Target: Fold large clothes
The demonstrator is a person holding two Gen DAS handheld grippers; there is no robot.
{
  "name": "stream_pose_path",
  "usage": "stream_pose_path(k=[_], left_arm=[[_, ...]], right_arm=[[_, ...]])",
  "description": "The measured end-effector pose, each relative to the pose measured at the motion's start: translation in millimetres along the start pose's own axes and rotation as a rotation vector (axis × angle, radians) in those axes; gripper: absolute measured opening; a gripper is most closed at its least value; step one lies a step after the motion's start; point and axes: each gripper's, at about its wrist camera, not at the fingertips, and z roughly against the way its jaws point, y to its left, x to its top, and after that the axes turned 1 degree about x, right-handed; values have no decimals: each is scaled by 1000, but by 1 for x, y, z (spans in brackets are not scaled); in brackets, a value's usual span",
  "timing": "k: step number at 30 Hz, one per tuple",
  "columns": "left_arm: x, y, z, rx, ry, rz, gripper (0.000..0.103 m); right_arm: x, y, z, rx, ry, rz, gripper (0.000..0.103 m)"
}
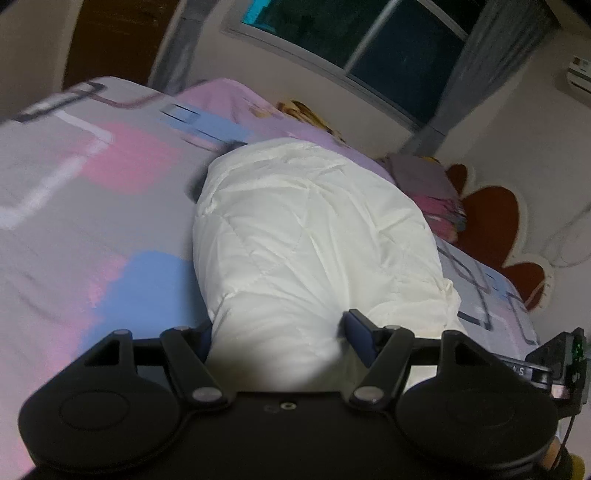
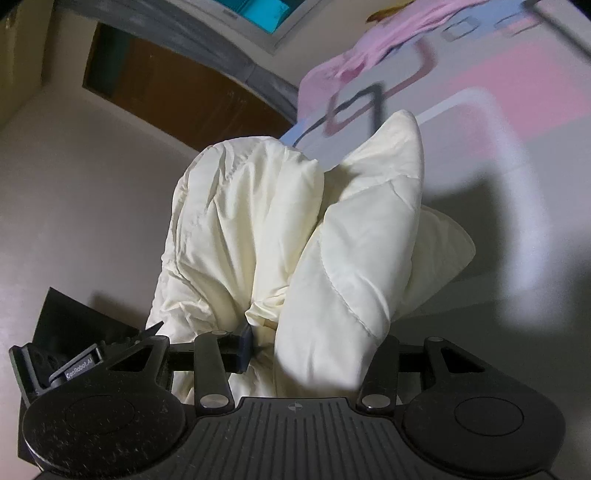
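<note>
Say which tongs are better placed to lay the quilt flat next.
Probably left. The left tongs grip the quilt where it already lies along the bed; the right tongs hold a bunched part beside it.

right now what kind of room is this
Most likely a bedroom: a bed with a pink, blue and grey patterned sheet, a dark window with grey curtains, and a white quilted duvet lying on the bed.
</note>
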Motion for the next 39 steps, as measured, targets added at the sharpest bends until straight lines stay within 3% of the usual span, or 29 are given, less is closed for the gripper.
stream_pose_path(k=[5, 10, 12, 14, 21, 26, 28, 29, 30, 34, 35, 39], left_arm=[[19, 49, -5, 30, -13, -22, 68], [21, 63, -21, 63, -47, -83, 69], [14, 66, -24, 91, -45, -96, 70], [10, 70, -23, 101, -59, -102, 72], [21, 64, -10, 124, -69, -128, 72], [22, 66, -9, 133, -89, -170, 69], [21, 67, -12, 138, -90, -173, 70], [21, 66, -13, 139, -90, -174, 70], [20, 66, -13, 141, -91, -174, 70], [19, 67, -11, 140, -90, -190, 74], [20, 66, -9, 141, -90, -194, 75], [22, 60, 6, 146, -114, -227, 75]], right_arm=[[0, 16, -60, -27, 12, 4, 47], [7, 10, -83, -82, -2, 30, 48], [14, 4, -82, -152, -22, 34, 66], [15, 0, -69, -211, -66, 32, 72], [20, 54, -36, -316, -236, 172, 73], [23, 109, -60, -344, -316, 352, 72], [23, 117, -91, -362, -291, 394, 56], [21, 116, -100, -379, -269, 395, 45], [21, 112, -110, -402, -254, 383, 43], [19, 81, -147, -532, -220, 385, 43], [10, 73, -141, -546, -220, 385, 44], [14, 49, -156, -604, -217, 380, 66]])
